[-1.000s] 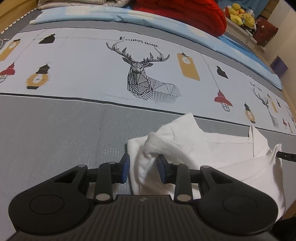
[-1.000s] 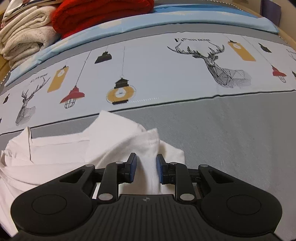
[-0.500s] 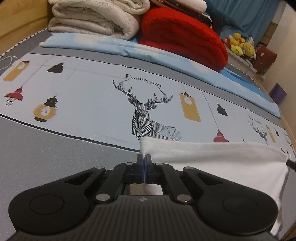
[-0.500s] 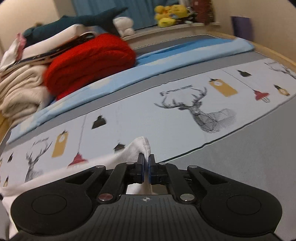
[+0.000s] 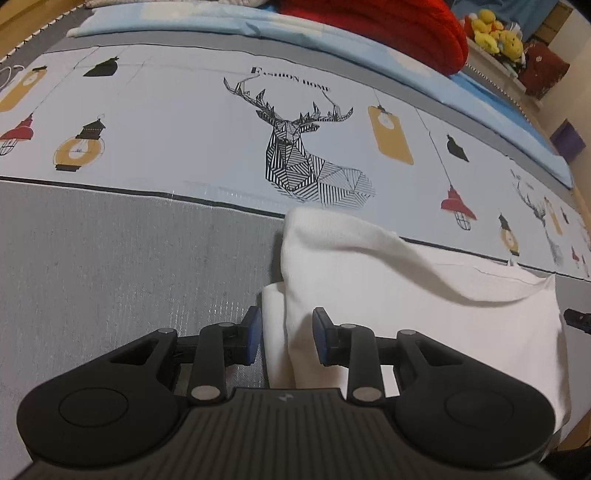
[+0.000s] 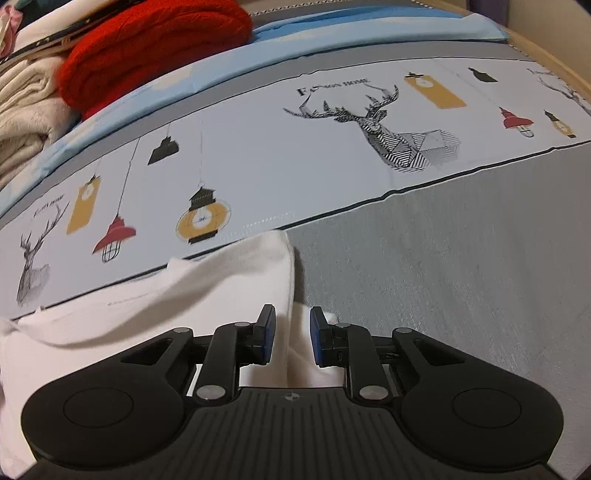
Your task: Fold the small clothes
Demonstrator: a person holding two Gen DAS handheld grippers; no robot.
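A white garment (image 5: 406, 295) lies on the grey band of the bed sheet (image 5: 110, 277), its top layer folded over a lower one. In the left wrist view my left gripper (image 5: 287, 338) straddles the garment's left folded edge. Its jaws are opening and the blue pads (image 5: 254, 334) stand clear of the cloth between them. In the right wrist view the garment (image 6: 166, 302) spreads to the left. My right gripper (image 6: 291, 336) straddles its right edge, jaws opening, with cloth between the pads (image 6: 267, 332) but not pinched.
The sheet carries deer and lantern prints (image 5: 295, 158). A red blanket (image 6: 147, 55) and cream folded blankets (image 6: 22, 118) are stacked at the far side. Yellow plush toys (image 5: 495, 29) sit on a ledge. The bed's wooden edge (image 6: 546, 55) runs at the right.
Half a second ago both grippers were shut on the garment's raised edge. They have since come down, the jaws have parted, and the edge now lies folded over the lower layer.
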